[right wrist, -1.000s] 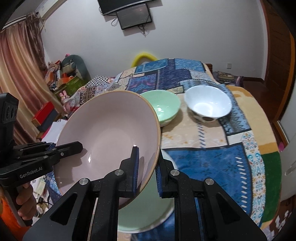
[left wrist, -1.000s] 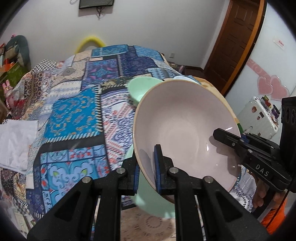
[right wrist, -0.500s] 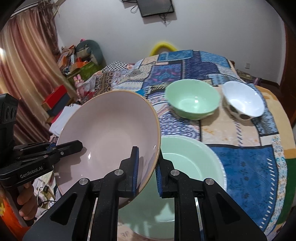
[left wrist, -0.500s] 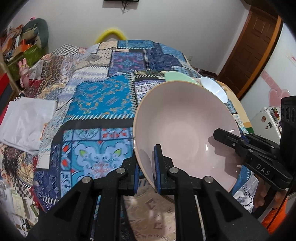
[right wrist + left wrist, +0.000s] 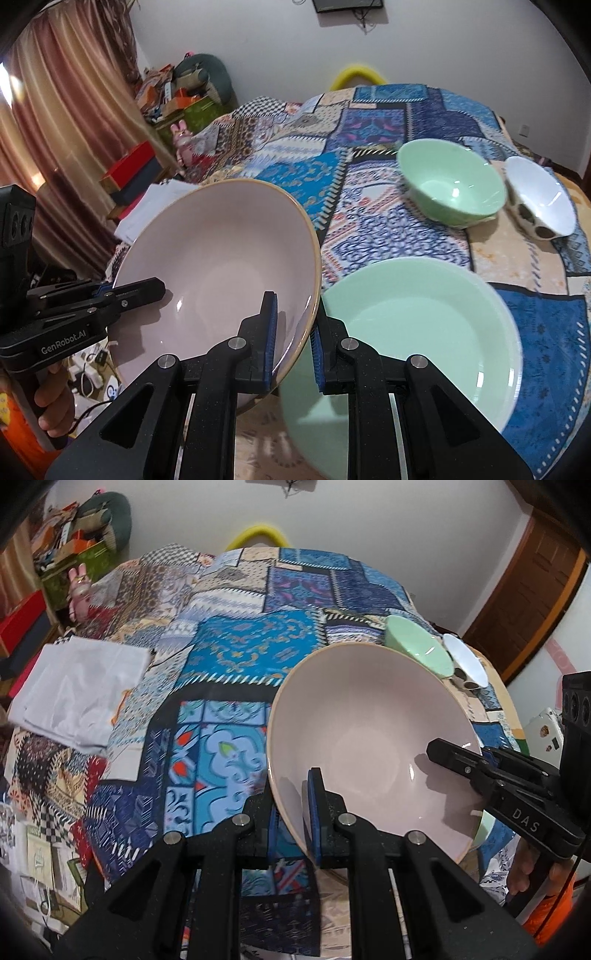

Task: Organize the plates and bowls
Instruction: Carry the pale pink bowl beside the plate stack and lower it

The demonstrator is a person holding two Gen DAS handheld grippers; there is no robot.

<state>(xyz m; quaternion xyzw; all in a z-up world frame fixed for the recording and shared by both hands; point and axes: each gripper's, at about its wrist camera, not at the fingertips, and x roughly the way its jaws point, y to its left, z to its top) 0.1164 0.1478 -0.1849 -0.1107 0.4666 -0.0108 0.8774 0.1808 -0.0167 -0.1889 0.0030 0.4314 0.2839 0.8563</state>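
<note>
- Holding the pink bowl by its rim, the left gripper is squeezed tight on it, one blue pad inside the bowl and one outside. That is the left wrist view.
- In this view the bowl is tipped up on its edge and fills the middle. The right gripper comes in from 3 o'clock and bites the far rim.
- A moment ago the bowl hid most of the quilt on the bed. Now more quilt shows at 9 o'clock, with a white cloth lying there. So both hands have carried the bowl sideways and a bit lower.
- The small green bowl and the white bowl now sit far off at 1 o'clock.
- In the right wrist view, the right gripper is also shut tight on the pink bowl, which is off the bed.
- The left gripper holds the other side at 9 o'clock.
- The big green plate was hidden under the pink bowl before. Now it lies open to see at 4 o'clock, flat on the bed.
- The green bowl and white bowl rest at 1 o'clock, just beside each other.
- I think the pink bowl is being moved away from the plate, to get its own spot. It is not set down yet.
</note>
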